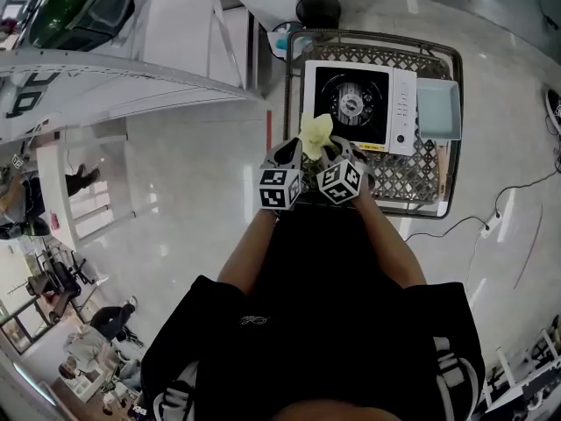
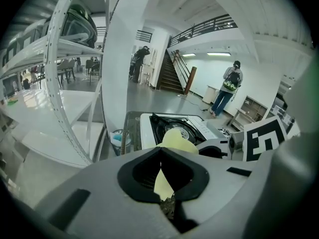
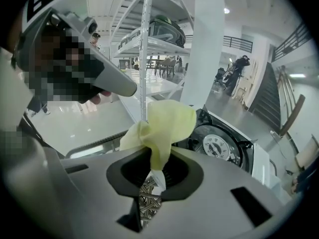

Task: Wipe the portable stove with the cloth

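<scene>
Head view, mid-frame: left gripper (image 1: 289, 154) and right gripper (image 1: 337, 153) both clamp the cloth (image 1: 316, 132), raised between them, probably to spread it for wiping; the stove (image 1: 355, 103) sits just above

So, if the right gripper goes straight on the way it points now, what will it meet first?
Probably the stove, which lies right ahead of the right gripper, past the cloth it grips. Depth is hard to judge.
</scene>
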`<state>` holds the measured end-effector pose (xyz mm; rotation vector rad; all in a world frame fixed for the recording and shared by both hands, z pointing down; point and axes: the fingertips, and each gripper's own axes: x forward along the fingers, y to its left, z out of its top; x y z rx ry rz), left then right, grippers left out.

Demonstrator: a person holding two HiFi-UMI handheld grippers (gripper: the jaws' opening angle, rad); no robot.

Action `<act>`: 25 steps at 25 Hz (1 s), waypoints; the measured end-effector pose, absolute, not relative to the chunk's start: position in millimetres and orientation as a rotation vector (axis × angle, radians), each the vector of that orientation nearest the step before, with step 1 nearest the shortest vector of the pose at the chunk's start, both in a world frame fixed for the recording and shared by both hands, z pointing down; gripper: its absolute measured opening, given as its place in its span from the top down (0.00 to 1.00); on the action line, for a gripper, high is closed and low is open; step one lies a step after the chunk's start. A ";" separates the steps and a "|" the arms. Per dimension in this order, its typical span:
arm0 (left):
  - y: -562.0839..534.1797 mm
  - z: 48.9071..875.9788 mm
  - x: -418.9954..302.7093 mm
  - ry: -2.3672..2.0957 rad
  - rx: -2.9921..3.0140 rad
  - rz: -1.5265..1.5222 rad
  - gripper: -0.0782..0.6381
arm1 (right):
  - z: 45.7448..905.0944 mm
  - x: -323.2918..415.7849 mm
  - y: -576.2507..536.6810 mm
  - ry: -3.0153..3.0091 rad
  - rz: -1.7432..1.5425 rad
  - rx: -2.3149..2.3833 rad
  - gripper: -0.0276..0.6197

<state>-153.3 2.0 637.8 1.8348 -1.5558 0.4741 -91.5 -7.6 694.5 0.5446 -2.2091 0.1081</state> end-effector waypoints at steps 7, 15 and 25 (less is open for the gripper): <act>-4.6 640.7 -133.5 -1.514 1.874 0.490 0.87 | 696.0 -62.8 -14.3 -2.178 0.132 0.621 0.90; -15.1 642.0 -102.4 -1.438 1.948 0.527 0.87 | 697.4 -23.6 -22.8 -2.136 0.172 0.731 0.91; -28.1 641.7 -65.1 -1.343 2.032 0.567 0.87 | 696.8 17.3 -28.2 -2.091 0.212 0.846 0.91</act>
